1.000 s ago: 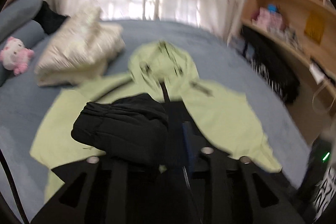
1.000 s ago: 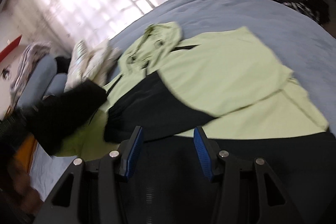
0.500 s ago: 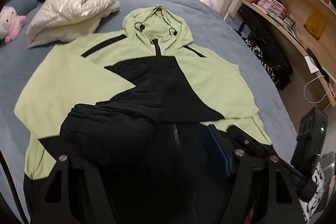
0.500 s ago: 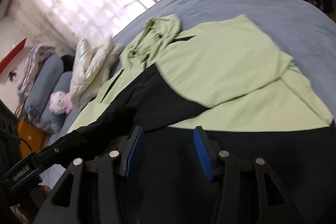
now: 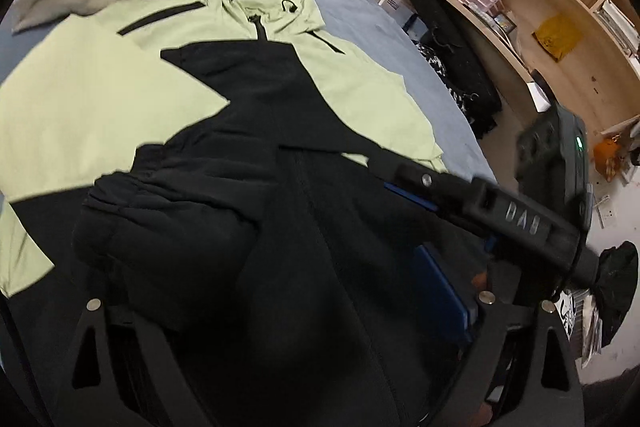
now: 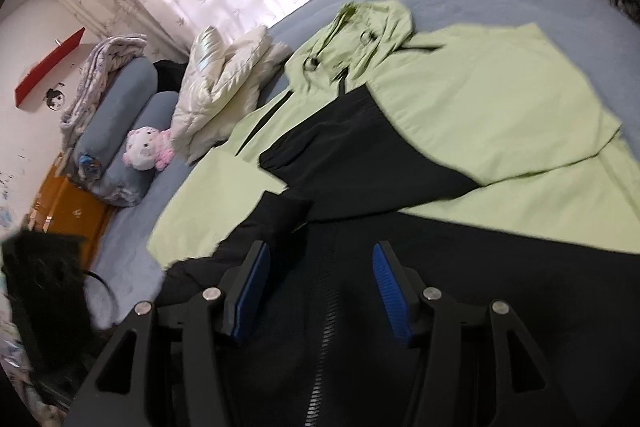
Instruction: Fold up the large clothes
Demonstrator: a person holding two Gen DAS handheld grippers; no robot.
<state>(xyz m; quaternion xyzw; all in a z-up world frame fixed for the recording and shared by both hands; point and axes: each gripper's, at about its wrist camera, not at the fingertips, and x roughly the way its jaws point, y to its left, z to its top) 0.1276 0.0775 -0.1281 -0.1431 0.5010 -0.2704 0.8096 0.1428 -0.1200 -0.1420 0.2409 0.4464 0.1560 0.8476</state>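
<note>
A lime-green and black hooded jacket [image 5: 352, 95] lies face up on the blue bed [image 5: 384, 27], hood toward the window. Its black sleeve [image 5: 168, 223] is folded across the black lower front. My left gripper [image 5: 272, 267] hovers low over it. The jaws are opening wide and the cuff lies loose between them, with no pad pressing. My right gripper [image 6: 320, 251] is open above the jacket's black hem near the zip, with nothing between its blue pads [image 6: 252, 287]. One of its fingers [image 5: 440, 187] crosses the left wrist view from the right.
A folded white puffer jacket [image 6: 224, 83] lies beside the hood. Blue bolsters [image 6: 120, 115] and a pink plush toy [image 6: 148, 147] sit at the head of the bed. Wooden shelves [image 5: 540, 7] and black bags [image 5: 460, 67] line the far side.
The left gripper came down toward the jacket, spread its jaws and let go of the black sleeve, which now rests on the front. The right gripper shifted slightly.
</note>
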